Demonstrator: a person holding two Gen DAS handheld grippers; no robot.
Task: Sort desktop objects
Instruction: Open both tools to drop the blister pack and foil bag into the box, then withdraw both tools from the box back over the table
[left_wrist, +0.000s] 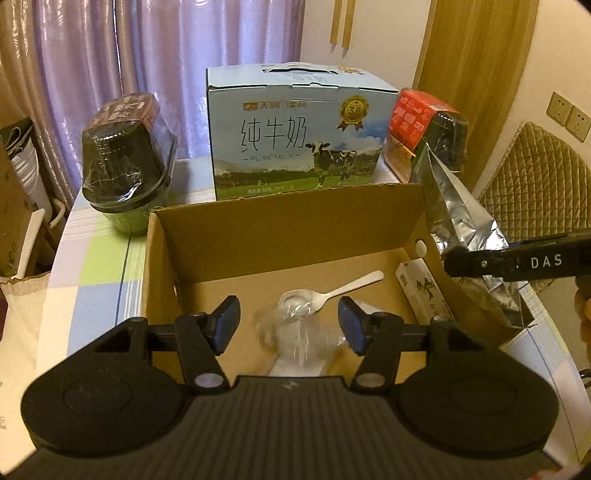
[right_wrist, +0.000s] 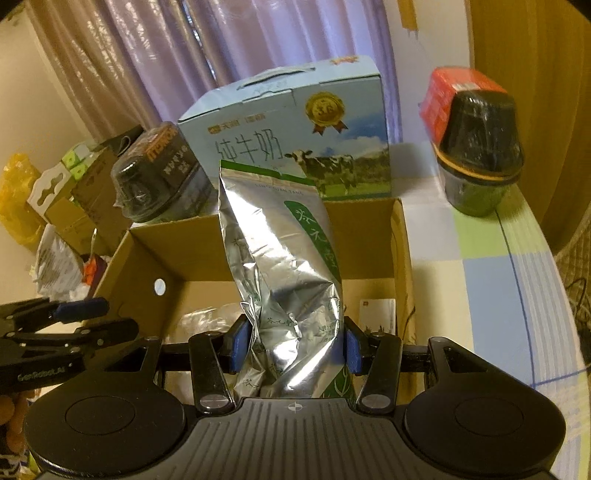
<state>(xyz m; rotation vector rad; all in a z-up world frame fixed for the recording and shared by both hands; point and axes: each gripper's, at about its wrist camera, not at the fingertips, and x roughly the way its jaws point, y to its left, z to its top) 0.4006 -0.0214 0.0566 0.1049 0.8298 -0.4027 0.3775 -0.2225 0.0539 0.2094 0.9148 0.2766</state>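
An open cardboard box stands on the table. Inside lie a white plastic spoon, crumpled clear plastic wrap and a small white card packet against the right wall. My left gripper hangs open over the box floor, nothing between its fingers. My right gripper is shut on a silver foil tea bag, held upright above the box's right side. From the left wrist view, the right gripper's black arm reaches in from the right.
Behind the box stands a blue milk carton case. A shrink-wrapped black bowl pack sits at the left, another with a red lid at the right. Checked tablecloth lies right of the box.
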